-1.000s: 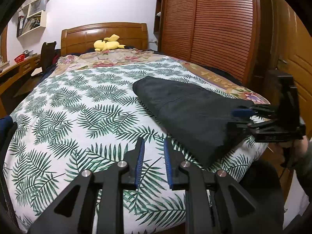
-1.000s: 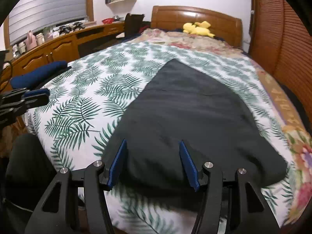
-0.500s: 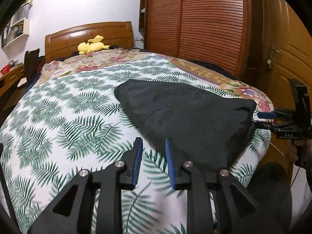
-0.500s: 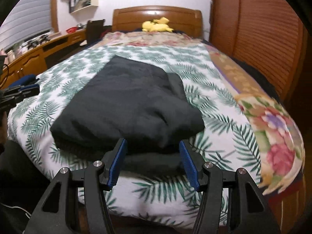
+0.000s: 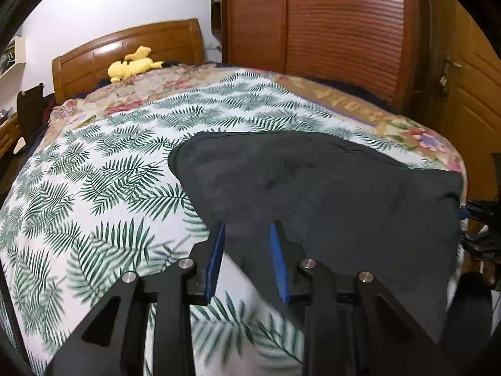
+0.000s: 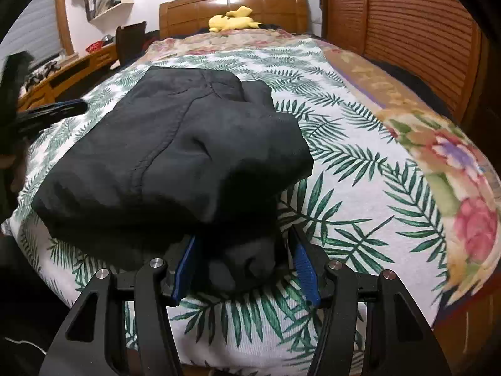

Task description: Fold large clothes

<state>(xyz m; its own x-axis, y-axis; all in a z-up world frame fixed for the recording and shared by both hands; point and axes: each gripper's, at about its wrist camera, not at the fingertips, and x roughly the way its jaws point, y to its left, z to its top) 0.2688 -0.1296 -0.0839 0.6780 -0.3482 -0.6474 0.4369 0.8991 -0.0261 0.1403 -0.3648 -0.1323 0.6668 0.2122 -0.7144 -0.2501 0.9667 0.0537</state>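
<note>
A large black garment point(image 5: 328, 194) lies folded at the foot of the bed on the palm-leaf sheet point(image 5: 94, 188). My left gripper point(image 5: 245, 235) is open at the garment's near left edge, its jaws straddling the hem. In the right wrist view the garment point(image 6: 175, 144) bulges up at its near right corner. My right gripper point(image 6: 242, 247) is open with that bunched corner sitting between its jaws. The right gripper shows at the far right of the left wrist view point(image 5: 479, 225), and the left gripper at the left of the right wrist view point(image 6: 50, 112).
A yellow plush toy point(image 5: 133, 64) lies by the wooden headboard point(image 6: 231, 3). A slatted wooden wardrobe point(image 5: 344, 31) and a door point(image 5: 469, 100) stand right of the bed. A desk with clutter point(image 6: 62, 72) runs along the left side. A floral quilt point(image 6: 454, 172) hangs at the bed's right edge.
Both grippers have moved in to the garment's near edge. The left now straddles the hem; the right has closed the distance and has the bunched corner between its open jaws.
</note>
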